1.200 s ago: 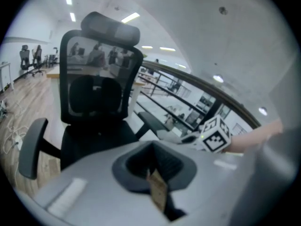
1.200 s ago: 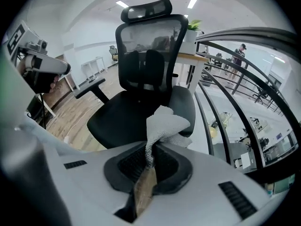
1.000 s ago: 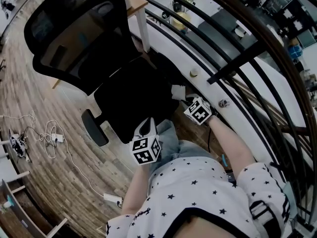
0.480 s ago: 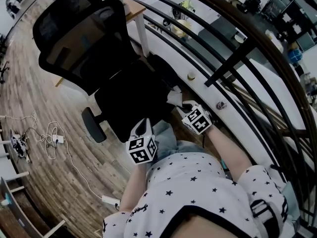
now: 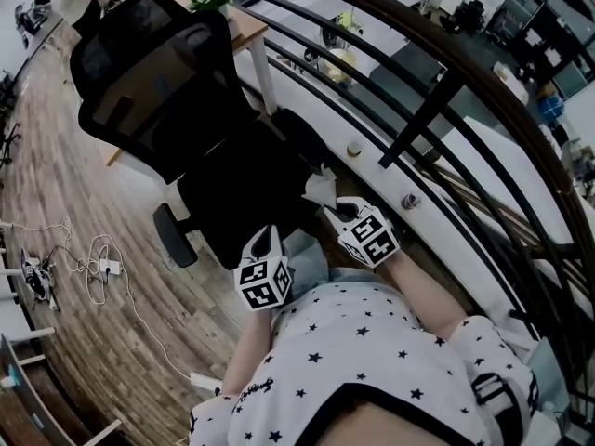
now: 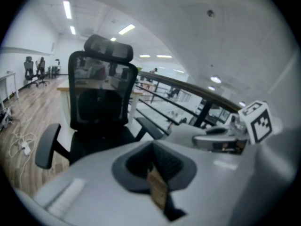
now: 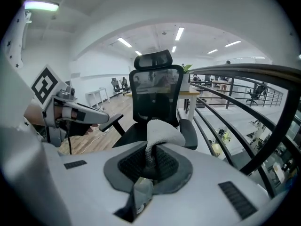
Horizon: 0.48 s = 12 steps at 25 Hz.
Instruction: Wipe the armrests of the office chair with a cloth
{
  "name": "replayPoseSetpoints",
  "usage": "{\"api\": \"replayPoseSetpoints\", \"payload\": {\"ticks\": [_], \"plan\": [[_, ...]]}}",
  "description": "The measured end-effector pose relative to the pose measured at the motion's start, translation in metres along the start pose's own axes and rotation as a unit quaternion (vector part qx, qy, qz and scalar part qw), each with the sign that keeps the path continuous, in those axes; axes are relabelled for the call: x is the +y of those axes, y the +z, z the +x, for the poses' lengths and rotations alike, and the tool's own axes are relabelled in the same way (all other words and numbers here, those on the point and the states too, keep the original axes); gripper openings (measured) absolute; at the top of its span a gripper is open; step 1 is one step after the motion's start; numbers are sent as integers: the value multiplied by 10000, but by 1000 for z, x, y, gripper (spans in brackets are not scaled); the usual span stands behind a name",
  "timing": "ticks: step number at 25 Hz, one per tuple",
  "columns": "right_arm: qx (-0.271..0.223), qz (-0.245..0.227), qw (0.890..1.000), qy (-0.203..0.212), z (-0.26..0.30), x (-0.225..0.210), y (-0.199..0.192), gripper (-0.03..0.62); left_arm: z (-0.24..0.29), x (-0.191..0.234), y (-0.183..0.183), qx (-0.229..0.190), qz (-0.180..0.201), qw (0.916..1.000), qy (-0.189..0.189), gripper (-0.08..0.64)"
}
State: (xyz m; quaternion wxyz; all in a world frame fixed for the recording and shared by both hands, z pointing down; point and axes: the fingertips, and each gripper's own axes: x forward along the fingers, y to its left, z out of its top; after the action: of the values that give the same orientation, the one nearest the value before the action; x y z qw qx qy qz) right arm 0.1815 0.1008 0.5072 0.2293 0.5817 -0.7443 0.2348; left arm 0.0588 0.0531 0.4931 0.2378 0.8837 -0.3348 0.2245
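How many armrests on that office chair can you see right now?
2. In the left gripper view, the floor-side armrest sticks out left of the seat, and the railing-side armrest sits right of it. Neither looks hidden.

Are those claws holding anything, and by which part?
The right gripper pinches a white cloth by one bunched end; the rest sticks out past it. The left gripper holds nothing.
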Motion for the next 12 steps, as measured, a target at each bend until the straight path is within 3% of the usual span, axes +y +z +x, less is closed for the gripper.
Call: {"api": "replayPoseSetpoints", "payload": {"ticks": [12], "plan": [[-394, -13, 9989, 241, -22, 39, 22, 31, -18, 8, 13, -315, 150, 9993, 160, 6]]}}
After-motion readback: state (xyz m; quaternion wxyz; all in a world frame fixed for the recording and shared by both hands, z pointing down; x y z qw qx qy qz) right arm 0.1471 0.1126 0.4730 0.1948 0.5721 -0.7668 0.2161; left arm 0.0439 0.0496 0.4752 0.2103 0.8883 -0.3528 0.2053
